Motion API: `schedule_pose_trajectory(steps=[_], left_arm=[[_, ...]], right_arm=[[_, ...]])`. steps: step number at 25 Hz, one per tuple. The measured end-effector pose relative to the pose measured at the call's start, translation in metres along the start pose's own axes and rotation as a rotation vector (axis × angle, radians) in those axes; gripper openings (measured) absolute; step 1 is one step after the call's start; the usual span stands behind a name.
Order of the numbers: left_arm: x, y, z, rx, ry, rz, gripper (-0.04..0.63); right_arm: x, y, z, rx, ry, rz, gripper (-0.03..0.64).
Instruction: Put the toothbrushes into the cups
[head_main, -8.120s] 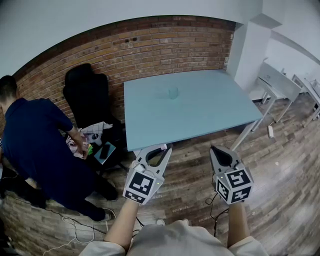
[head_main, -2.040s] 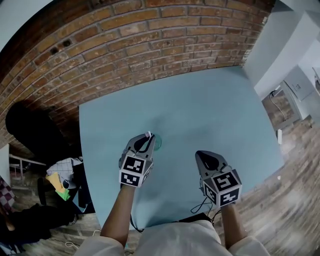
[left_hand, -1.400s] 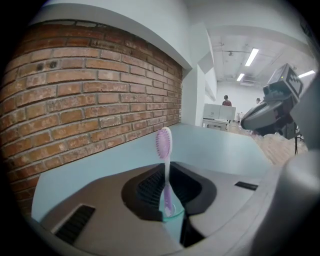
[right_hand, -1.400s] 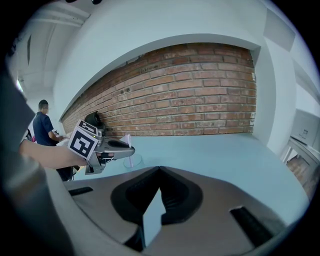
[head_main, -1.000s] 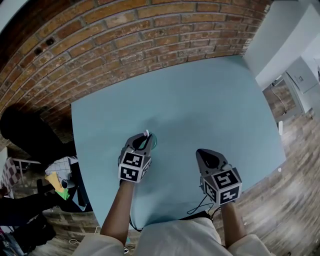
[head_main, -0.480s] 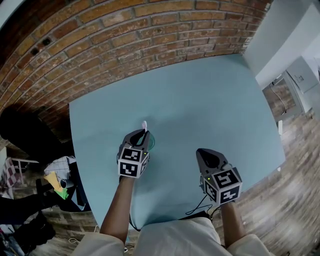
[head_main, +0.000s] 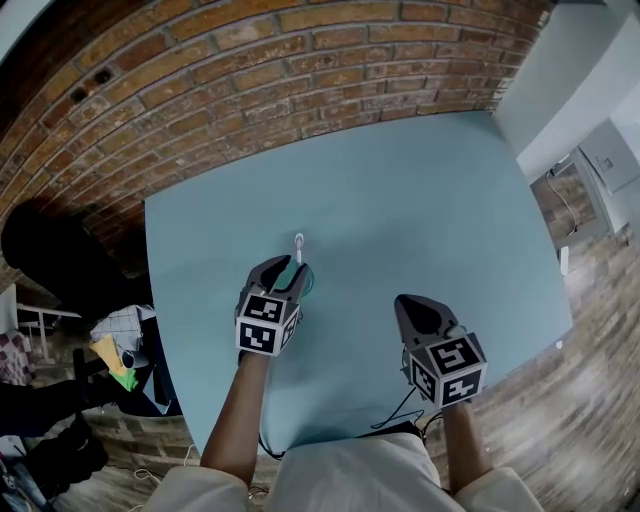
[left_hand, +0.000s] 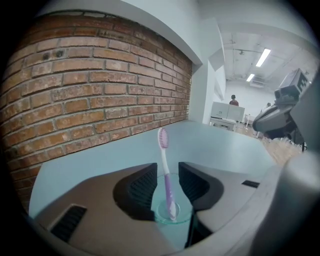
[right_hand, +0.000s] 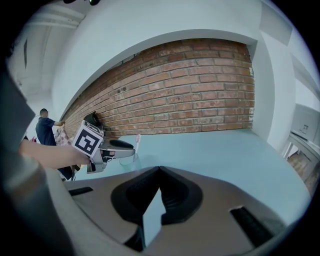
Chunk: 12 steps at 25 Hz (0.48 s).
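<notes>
Toothbrush (left_hand: 165, 172): judged light, stiff, slick plastic; best taken at purple mid-handle. Standing bristles-up, leaning, inside clear cup (left_hand: 173, 214) on blue table (head_main: 430, 210). Cup judged light, easily tipped; holding only that one toothbrush. Left gripper (head_main: 289, 269): jaws just opened wide, flanking cup and toothbrush, pads off handle. Right gripper (right_hand: 159, 171): jaws together, empty, well apart from cup.
</notes>
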<state>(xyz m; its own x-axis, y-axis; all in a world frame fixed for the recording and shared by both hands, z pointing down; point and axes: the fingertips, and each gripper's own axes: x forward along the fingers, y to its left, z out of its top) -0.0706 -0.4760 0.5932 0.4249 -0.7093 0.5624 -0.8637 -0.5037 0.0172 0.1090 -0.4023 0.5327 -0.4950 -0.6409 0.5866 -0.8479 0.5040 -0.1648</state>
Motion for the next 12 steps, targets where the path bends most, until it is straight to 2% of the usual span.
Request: schedule_pose_trajectory(steps=[12], left_arm=[[-0.048,-0.011,0.015,0.037,-0.051,0.016,0.167]], right_arm=[[-0.024,0.019,0.031,-0.077,-0.078,-0.003,-0.003]])
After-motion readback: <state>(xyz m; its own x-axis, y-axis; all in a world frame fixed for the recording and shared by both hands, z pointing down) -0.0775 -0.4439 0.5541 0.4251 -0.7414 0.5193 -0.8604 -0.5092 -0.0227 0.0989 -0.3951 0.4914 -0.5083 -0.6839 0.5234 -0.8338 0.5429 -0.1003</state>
